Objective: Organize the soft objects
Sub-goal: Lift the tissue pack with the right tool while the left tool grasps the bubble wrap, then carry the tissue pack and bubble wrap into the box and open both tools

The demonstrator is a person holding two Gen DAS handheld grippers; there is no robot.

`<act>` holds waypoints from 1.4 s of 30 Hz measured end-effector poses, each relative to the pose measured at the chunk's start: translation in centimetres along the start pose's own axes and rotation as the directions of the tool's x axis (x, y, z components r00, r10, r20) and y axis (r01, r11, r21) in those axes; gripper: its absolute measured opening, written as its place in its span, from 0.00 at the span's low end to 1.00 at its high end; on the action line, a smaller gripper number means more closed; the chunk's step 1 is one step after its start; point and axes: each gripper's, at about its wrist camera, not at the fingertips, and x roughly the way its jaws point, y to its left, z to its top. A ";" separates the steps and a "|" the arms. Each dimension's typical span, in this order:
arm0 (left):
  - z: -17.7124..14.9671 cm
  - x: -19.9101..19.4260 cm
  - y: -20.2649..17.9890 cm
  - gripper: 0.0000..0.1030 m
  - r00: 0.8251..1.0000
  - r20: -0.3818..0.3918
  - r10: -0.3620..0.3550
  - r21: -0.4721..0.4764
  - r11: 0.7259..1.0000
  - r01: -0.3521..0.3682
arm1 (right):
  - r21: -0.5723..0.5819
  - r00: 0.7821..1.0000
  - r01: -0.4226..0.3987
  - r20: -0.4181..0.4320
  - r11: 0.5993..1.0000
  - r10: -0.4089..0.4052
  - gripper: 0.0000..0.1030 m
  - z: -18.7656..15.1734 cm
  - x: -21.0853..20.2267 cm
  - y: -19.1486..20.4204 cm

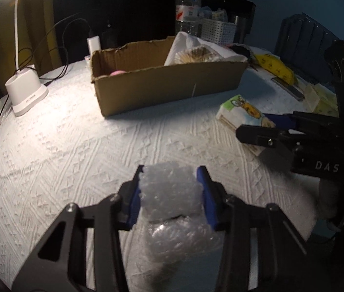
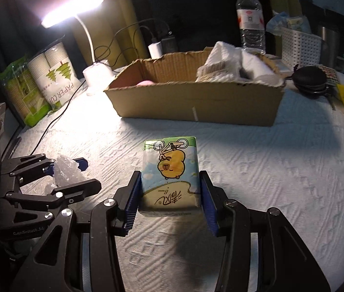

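Observation:
A wad of clear bubble wrap (image 1: 169, 189) sits between the blue pads of my left gripper (image 1: 170, 170), which is shut on it just above the white textured tablecloth (image 1: 86, 146). In the right wrist view the same wad (image 2: 66, 170) shows in the left gripper (image 2: 90, 174) at the left. My right gripper (image 2: 170, 174) is shut on a tissue pack (image 2: 172, 155) printed with a cartoon animal on a bicycle; the pack rests on the cloth. An open cardboard box (image 1: 167, 85) stands behind, holding a white cloth (image 1: 186, 43) and something pink (image 1: 117, 73).
A lit desk lamp has its base (image 1: 26, 92) at the left, with cables trailing across the cloth. Paper cup packs (image 2: 57, 80) stand far left. A water bottle (image 1: 187, 9) and white basket (image 1: 218, 30) stand behind the box. At the right are a yellow bag (image 1: 276, 67) and a black round case (image 2: 309, 77).

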 end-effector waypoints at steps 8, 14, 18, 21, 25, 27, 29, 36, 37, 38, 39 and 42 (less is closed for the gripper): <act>2.1 -0.7 -0.4 0.42 0.999 0.036 -0.017 0.000 1.000 0.017 | 0.004 0.999 0.014 0.050 1.000 -0.015 0.47 1.0 -2.1 -1.2; 3.8 -1.2 -1.0 0.42 0.997 0.061 -0.038 0.016 0.999 0.038 | -0.011 0.996 0.019 0.084 1.000 -0.018 0.47 2.5 -3.2 -1.6; 5.0 -1.3 -1.1 0.42 0.996 0.075 -0.042 0.014 0.999 0.041 | -0.023 0.994 0.022 0.106 1.000 -0.019 0.47 3.5 -3.8 -1.8; 6.0 -1.3 -0.8 0.42 0.995 0.087 -0.047 0.010 0.999 0.046 | -0.030 0.993 0.023 0.120 0.999 -0.019 0.47 4.3 -4.1 -2.0; 7.3 -1.0 0.1 0.42 0.993 0.102 -0.060 -0.024 0.998 0.063 | -0.044 0.991 0.022 0.130 0.999 -0.016 0.47 5.4 -4.2 -2.3; 8.2 -1.1 0.7 0.42 0.990 0.126 -0.058 -0.039 0.997 0.063 | -0.057 0.991 0.022 0.132 0.998 -0.014 0.47 5.9 -4.2 -2.3; 8.9 -1.3 1.2 0.42 0.988 0.145 -0.048 -0.046 0.997 0.056 | -0.070 0.990 0.025 0.138 0.997 -0.016 0.47 6.5 -4.2 -2.4; 11.5 -0.9 2.6 0.42 0.984 0.173 -0.033 -0.056 0.997 0.044 | -0.092 0.986 0.022 0.166 0.996 -0.007 0.47 8.7 -3.8 -2.8; 11.8 -0.7 2.8 0.42 0.984 0.175 -0.033 -0.058 0.997 0.044 | -0.094 0.986 0.022 0.169 0.995 -0.006 0.47 9.1 -3.6 -2.9; 12.1 -0.6 3.0 0.42 0.984 0.178 -0.032 -0.060 0.997 0.043 | -0.096 0.985 0.021 0.171 0.995 -0.005 0.47 9.4 -3.5 -3.0; 12.4 -0.4 3.1 0.42 0.983 0.181 -0.032 -0.062 0.997 0.044 | -0.099 0.985 0.020 0.171 0.995 -0.003 0.47 9.8 -3.2 -3.1; 13.3 0.2 3.7 0.42 0.981 0.192 -0.031 -0.073 0.996 0.046 | -0.109 0.985 0.016 0.171 0.994 0.003 0.47 10.8 -2.5 -3.2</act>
